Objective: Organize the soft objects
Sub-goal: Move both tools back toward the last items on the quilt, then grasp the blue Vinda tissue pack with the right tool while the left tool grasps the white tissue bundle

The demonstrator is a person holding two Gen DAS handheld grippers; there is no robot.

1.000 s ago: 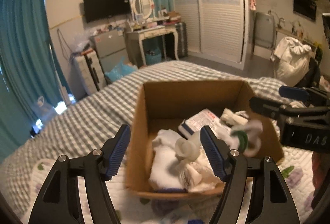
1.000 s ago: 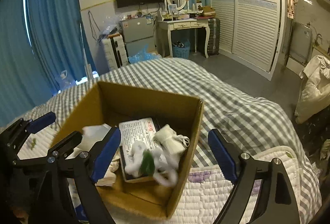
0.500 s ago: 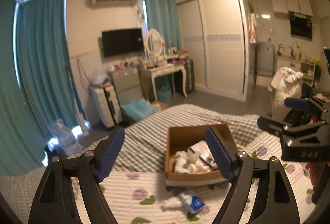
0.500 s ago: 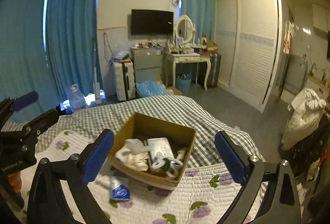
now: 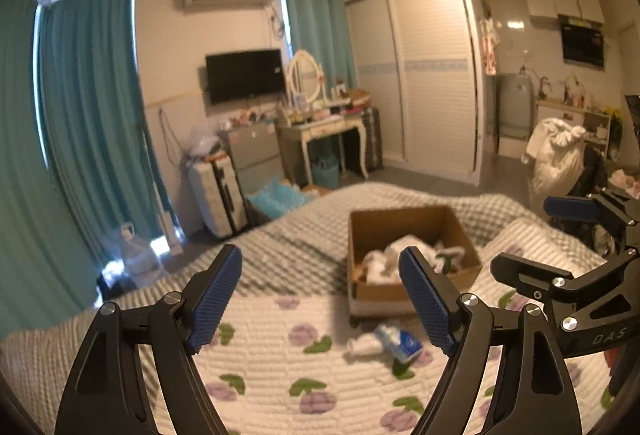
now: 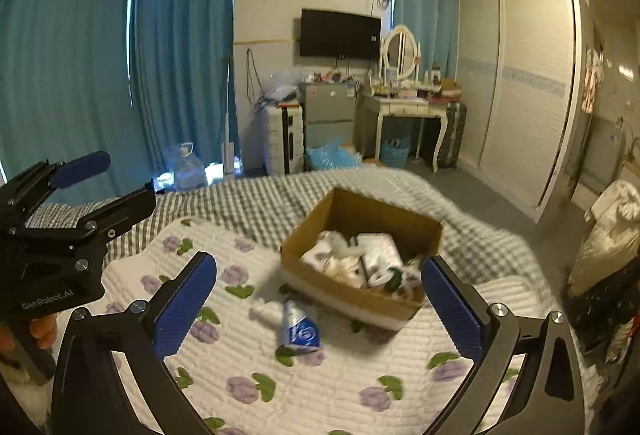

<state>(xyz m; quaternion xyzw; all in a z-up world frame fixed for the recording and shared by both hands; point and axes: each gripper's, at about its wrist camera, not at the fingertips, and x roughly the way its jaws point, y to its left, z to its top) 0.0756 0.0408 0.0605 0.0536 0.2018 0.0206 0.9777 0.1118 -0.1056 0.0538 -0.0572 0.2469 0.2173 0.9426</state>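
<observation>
An open cardboard box (image 5: 404, 295) (image 6: 352, 295) sits on the bed and holds several white soft items (image 6: 340, 259) and a white-and-green bundle (image 6: 390, 277). A white and blue packet (image 5: 396, 342) (image 6: 298, 327) lies on the floral quilt just in front of the box. My left gripper (image 5: 320, 299) is open and empty, held back from the box. My right gripper (image 6: 318, 299) is open and empty, also back from the box, above the packet.
The bed has a white floral quilt (image 6: 280, 387) over a grey checked cover (image 6: 248, 203). Beyond the bed stand teal curtains (image 5: 88, 115), a suitcase (image 5: 216, 191), a dressing table (image 6: 408, 111) and a wardrobe (image 5: 432, 75). A white bag (image 5: 554, 155) sits at the right.
Both grippers have pulled back and up from the box, which now looks small and far. The white-and-green bundle that was falling at the right gripper lies in the box.
</observation>
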